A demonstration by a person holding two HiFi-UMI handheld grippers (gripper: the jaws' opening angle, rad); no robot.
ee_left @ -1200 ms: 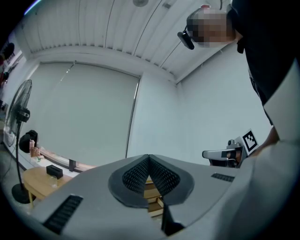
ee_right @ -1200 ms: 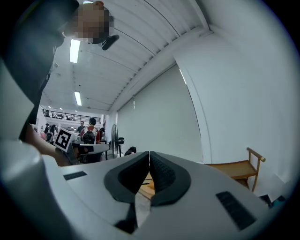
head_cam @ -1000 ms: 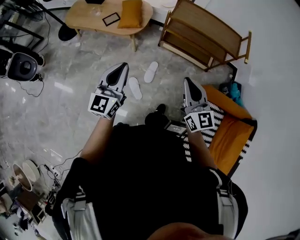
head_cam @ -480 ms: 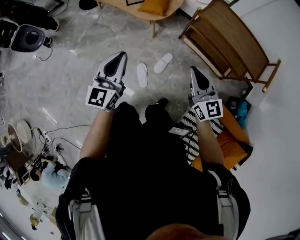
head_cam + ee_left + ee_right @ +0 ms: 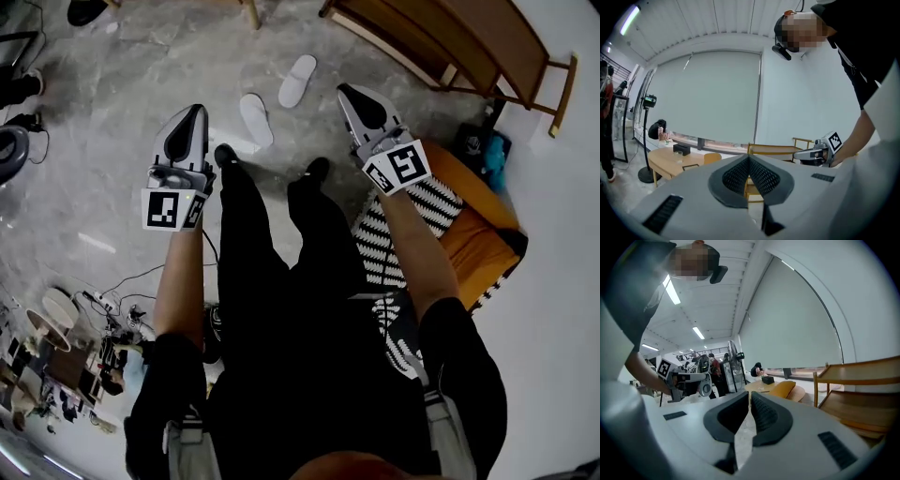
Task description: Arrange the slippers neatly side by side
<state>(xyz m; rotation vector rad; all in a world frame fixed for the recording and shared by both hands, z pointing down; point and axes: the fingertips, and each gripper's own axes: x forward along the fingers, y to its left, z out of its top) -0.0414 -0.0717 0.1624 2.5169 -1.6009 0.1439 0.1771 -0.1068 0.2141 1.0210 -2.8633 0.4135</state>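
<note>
**A:** Where are the slippers lying?

**B:** Both are lying on the grey floor (image 5: 112, 84), just ahead of the person's black shoes (image 5: 225, 153). The nearer slipper (image 5: 255, 119) is pointing away. The farther slipper (image 5: 297, 80) is slanting off to its right, close by but apart, so the pair is splaying into a V.

**A:** And the grippers?

**B:** The left gripper (image 5: 195, 112) and right gripper (image 5: 349, 96) are hanging in the air on either side of the legs. Each one's fingers are pressing together, gripping nothing.
</note>
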